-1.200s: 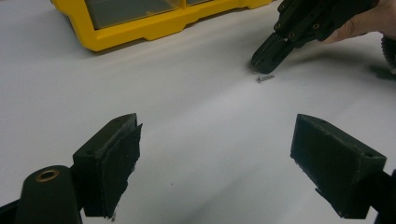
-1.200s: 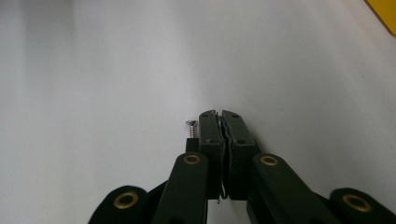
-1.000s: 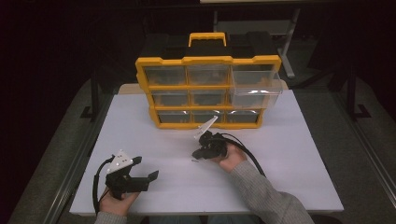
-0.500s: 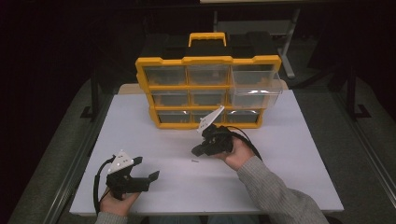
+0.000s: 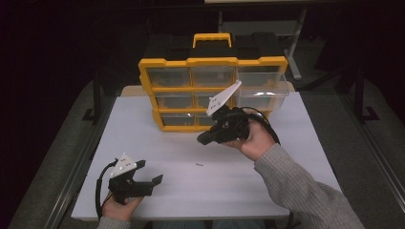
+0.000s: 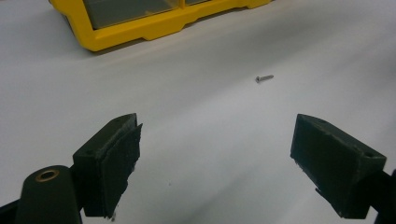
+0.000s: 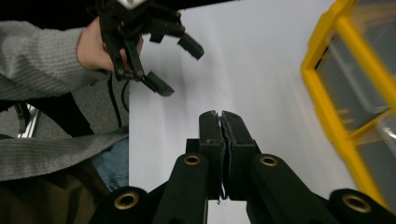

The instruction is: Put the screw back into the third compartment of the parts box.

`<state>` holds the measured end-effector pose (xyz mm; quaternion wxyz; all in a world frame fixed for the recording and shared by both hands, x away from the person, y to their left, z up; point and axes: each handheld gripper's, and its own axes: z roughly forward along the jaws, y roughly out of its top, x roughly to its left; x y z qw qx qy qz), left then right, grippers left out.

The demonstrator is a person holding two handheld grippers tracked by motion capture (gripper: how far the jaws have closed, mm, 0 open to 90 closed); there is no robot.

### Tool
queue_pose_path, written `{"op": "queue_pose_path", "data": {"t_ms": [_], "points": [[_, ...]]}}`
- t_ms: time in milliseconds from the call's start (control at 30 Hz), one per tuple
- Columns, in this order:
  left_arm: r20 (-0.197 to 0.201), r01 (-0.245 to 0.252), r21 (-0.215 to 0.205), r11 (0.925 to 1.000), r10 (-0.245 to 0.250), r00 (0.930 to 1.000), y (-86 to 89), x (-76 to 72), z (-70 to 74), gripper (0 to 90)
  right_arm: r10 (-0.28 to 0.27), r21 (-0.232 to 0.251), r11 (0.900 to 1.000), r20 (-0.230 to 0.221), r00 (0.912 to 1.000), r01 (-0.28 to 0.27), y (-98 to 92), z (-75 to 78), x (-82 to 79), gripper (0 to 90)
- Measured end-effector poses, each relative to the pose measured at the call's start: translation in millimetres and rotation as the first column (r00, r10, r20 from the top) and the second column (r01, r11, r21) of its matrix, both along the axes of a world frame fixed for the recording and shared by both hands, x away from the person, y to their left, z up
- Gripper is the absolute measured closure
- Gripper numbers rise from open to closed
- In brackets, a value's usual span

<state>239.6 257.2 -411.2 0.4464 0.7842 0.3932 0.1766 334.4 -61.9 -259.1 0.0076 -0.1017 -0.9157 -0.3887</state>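
A yellow organizer (image 5: pixel 212 62) with clear drawers stands at the back of the white table (image 5: pixel 286 191). Its upper right drawer (image 5: pixel 265 90) is pulled out. My right gripper (image 5: pixel 203 140) is held up in the air in front of the organizer, jaws pressed together (image 7: pixel 221 114) with nothing visible between them. A small screw (image 5: pixel 199 164) lies on the table below it and shows ahead of my left gripper's jaws as well (image 6: pixel 264 78). My left gripper (image 5: pixel 150 179) rests low near the table's front left, jaws wide apart and empty (image 6: pixel 215 154).
The organizer's yellow base (image 6: pixel 140 28) lies beyond the screw in the left gripper view. A grey-sleeved forearm (image 5: pixel 305 195) crosses the right front of the table. Dark floor surrounds the table edges.
My right gripper has risen off the table and moved up toward the organizer's front, staying shut. The screw now lies uncovered on the table. The left gripper has not moved.
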Motion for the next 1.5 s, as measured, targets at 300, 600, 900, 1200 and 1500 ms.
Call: {"op": "queue_pose_path", "data": {"t_ms": [300,600,900,1200,1500], "points": [[-0.005,0.000,0.004,1.0000,0.000,1.0000,0.4,-0.4,1.1,15.0,-0.036,0.031,0.999,0.037,0.9987,0.035,-23.6,52.1,9.8,87.0],[-0.013,-0.008,-0.004,1.0000,0.008,0.9999,0.1,-1.0,0.8,15.0,-0.112,0.040,0.993,0.050,0.9925,0.110,-51.3,86.4,23.3,86.9],[-0.012,-0.007,-0.001,1.0000,0.007,0.9999,0.1,-0.6,0.5,15.0,-0.226,0.067,0.973,0.049,0.9729,0.223,-86.6,110.3,39.6,86.9],[-0.006,0.000,0.008,1.0000,0.000,1.0000,0.7,0.0,0.6,15.0,-0.341,0.073,0.938,0.009,0.9402,0.339,-120.4,104.5,63.9,86.8],[-0.009,-0.004,0.004,1.0000,0.004,1.0000,0.9,-0.2,0.5,14.9,-0.384,0.034,0.923,-0.012,0.9234,0.384,-127.2,88.0,75.9,85.3]]}}
